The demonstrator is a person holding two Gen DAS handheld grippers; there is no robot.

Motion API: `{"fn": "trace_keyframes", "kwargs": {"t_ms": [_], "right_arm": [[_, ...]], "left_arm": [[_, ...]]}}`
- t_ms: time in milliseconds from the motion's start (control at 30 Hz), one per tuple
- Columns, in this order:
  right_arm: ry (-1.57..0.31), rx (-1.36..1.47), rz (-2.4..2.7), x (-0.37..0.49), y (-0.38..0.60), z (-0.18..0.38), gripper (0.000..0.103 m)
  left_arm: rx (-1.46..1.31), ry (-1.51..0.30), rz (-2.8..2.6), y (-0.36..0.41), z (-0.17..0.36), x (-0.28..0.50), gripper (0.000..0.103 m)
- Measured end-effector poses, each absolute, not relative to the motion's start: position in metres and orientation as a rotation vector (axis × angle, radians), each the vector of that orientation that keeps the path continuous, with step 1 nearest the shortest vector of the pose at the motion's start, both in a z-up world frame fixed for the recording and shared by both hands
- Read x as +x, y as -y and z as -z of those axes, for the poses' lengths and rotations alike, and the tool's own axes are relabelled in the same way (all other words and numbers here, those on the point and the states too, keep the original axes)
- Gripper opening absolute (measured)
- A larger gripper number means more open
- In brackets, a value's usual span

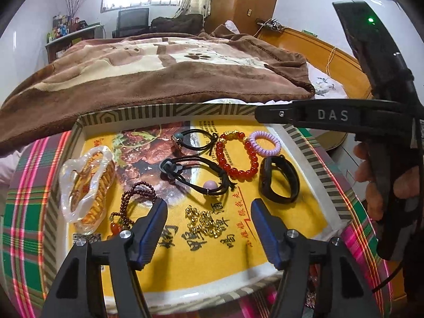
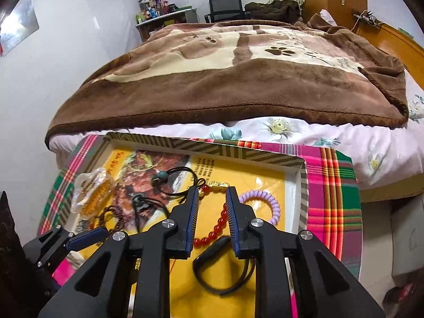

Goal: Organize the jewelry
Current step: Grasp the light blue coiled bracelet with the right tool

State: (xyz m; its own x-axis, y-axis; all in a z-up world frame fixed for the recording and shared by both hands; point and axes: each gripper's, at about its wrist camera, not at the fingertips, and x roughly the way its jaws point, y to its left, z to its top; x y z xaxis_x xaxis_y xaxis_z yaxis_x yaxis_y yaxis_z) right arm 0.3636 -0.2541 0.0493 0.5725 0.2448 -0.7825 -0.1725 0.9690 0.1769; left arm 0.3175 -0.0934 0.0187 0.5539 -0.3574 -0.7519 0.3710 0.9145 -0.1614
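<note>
Left gripper [image 1: 209, 216]: fingers wide apart, gold chain [image 1: 203, 222] lying between the tips on the yellow tray [image 1: 312, 159]. Right gripper [image 2: 212, 201]: fingers slightly apart, empty, above red bead bracelet [image 2: 217, 225]; black band [image 2: 220, 267] beneath, purple coil tie [image 2: 262, 204] just right.

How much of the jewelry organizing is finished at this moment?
Done: the pieces lie apart in the tray, for example the red bead bracelet and purple coil tie. In hand: nothing; the left hand-held gripper is open above the gold chain, and the right hand-held gripper is open too. Left: any further arranging.
</note>
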Motion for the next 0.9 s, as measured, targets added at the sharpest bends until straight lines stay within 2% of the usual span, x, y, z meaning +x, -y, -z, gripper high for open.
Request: {"fn": "trace_keyframes", "kwargs": {"t_ms": [400, 600, 900], "right_arm": [[-0.846, 0.166, -0.24, 0.28, 0.272, -0.085, 0.022], [-0.793, 0.183, -0.22, 0.222, 0.286, -0.099, 0.022], [-0.77, 0.148, -0.17, 0.152, 0.302, -0.102, 0.022]], "left_arm": [[0.027, -0.826, 0.41, 0.08, -0.054, 0.249, 0.066], [0.058, -0.78, 0.394, 0.076, -0.075, 0.21, 0.07], [0.073, -0.737, 0.42, 0.087, -0.088, 0.168, 0.072]]}}
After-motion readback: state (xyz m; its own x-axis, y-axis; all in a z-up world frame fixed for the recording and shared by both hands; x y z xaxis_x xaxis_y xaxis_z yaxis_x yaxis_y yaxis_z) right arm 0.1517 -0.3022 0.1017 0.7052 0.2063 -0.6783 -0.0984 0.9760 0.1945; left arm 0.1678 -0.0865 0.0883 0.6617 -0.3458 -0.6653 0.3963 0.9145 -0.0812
